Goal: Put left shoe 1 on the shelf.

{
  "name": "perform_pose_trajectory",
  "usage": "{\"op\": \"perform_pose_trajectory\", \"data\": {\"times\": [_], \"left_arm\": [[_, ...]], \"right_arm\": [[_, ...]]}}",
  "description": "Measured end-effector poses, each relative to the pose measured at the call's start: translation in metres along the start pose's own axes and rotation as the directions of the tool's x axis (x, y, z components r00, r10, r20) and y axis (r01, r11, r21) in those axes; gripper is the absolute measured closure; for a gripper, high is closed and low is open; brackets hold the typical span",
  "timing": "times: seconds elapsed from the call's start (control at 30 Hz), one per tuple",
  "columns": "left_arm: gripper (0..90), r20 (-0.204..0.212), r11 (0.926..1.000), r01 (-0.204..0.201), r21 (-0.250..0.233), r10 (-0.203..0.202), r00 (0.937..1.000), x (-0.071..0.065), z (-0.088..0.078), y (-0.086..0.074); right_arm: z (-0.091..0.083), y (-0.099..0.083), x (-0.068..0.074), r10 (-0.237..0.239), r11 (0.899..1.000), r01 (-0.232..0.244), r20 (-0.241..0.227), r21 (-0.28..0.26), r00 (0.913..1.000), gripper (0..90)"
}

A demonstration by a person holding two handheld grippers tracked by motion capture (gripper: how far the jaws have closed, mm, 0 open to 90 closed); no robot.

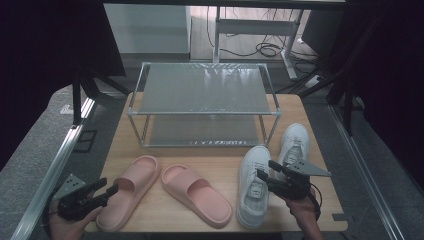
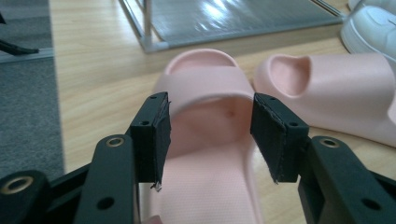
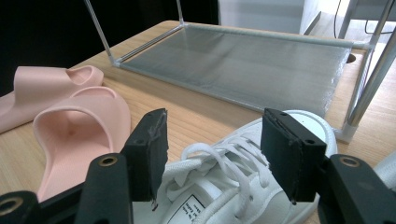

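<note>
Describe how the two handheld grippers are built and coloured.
Both the left gripper and the right gripper are black, each with two flat rectangular pads on arms with brass-ringed holes. A grey three-cornered plate tops the right one. A black cable loops from the right gripper.

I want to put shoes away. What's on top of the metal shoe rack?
Nothing sits on the shoe rack's top shelf. The lower shelf looks bare too, though the top shelf covers its back part. The pink slippers and white sneakers lie on the table.

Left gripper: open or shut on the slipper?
Open. The left gripper has its jaws spread wide either side of the pink slipper, pads clear of the strap.
</note>
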State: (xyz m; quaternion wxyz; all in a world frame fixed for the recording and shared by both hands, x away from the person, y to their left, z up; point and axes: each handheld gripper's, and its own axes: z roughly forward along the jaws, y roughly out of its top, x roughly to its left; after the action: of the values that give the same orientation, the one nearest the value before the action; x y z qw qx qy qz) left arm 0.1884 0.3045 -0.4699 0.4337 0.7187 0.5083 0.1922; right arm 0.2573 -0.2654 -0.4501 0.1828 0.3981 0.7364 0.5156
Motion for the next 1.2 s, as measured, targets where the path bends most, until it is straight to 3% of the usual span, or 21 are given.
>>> {"op": "perform_pose_trajectory", "data": {"times": [0.3, 0.67, 0.77, 1.2], "left_arm": [[48.6, 0.037, 0.9994, -0.010, 0.033, 0.009, 0.9993, -0.021, 0.010, -0.010], [49.3, 0.043, 0.9970, -0.015, 0.076, 0.012, 0.9990, -0.030, 0.020, -0.015], [49.6, 0.052, 0.9950, -0.012, 0.099, 0.007, 0.9986, -0.032, 0.032, -0.015], [61.6, 0.005, 0.9915, -0.016, 0.129, 0.016, 0.9999, -0.038, 0.070, -0.015]], "right_arm": [[0.000, 0.000, 0.000, 0.001, 1.000, -0.001, -0.005, 0.001, 1.0000, 42.1], [-0.001, 0.001, 0.005, -0.009, 1.000, 0.009, -0.012, -0.005, 0.9999, 42.1], [-0.002, 0.002, 0.005, -0.010, 1.000, 0.010, -0.010, -0.008, 0.9999, 42.0], [-0.004, 0.002, 0.002, -0.002, 1.000, 0.002, -0.004, -0.008, 1.0000, 42.0]]}}
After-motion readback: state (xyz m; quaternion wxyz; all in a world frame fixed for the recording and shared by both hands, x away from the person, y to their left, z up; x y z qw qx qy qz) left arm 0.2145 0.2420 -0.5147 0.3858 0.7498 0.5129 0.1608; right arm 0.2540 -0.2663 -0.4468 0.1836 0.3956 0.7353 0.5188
